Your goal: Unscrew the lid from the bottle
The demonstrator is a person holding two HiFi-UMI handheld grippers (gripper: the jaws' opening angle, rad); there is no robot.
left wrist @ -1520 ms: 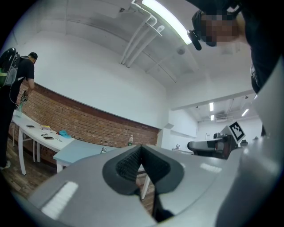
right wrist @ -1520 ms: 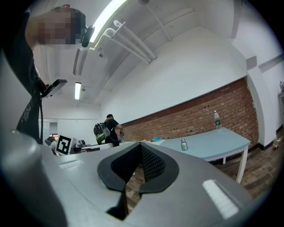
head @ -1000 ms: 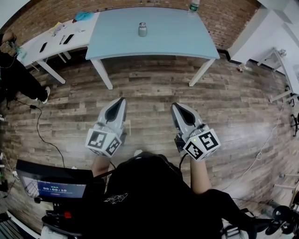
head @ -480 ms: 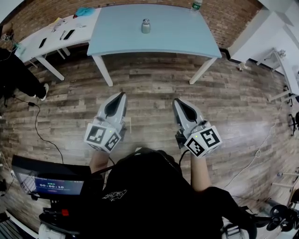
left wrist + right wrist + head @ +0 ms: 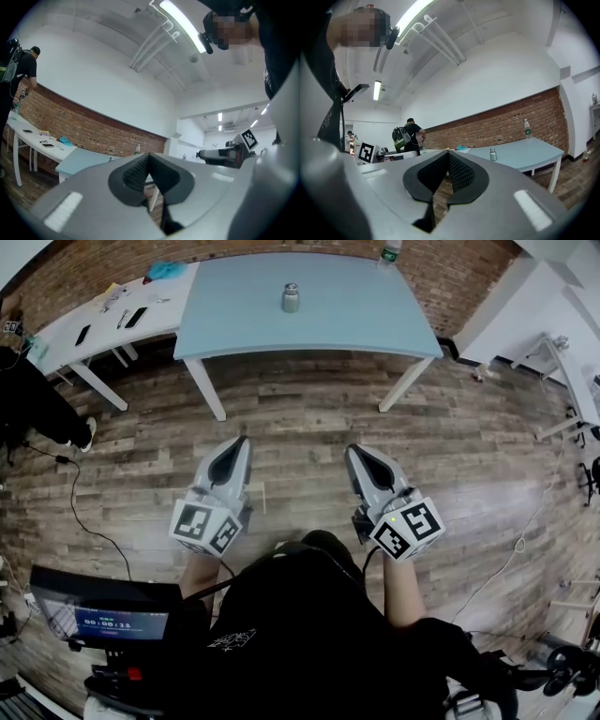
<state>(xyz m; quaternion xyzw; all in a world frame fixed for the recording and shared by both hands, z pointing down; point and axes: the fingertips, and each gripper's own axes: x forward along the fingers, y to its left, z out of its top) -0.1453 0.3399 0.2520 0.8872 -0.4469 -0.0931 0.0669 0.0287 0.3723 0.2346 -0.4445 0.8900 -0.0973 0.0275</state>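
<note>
Two grey plastic tools are being held out level above the brown plank floor (image 5: 309, 418), side by side and apart from each other. The left tool (image 5: 242, 441) is keeping its jaws pressed fully together with nothing between the pads. The right tool (image 5: 355, 451) is doing the same, clamped shut on nothing. Both are pointing towards the pale blue rectangular counter (image 5: 356, 315) while staying well apart from its near edge. That is probably because the person is only squaring up to the work and is not yet reaching for anything.

One small silver metal bottle (image 5: 291, 299) is standing upright near the middle of that counter, a little towards its left edge, with its lid (image 5: 291, 286) sitting on top. Nothing is touching it, so the unscrewing is not yet starting. It is likely standing clear of every edge so that one tool can be steadying the body while the other is turning the cap.

One clear plastic water bottle (image 5: 389, 251) is standing at the far right corner. One long white counter (image 5: 66, 334) is adjoining the blue one's left edge, carrying a turquoise cloth (image 5: 169, 271) and several small dark items. One person in black clothing (image 5: 28, 395) is standing at its near end.
</note>
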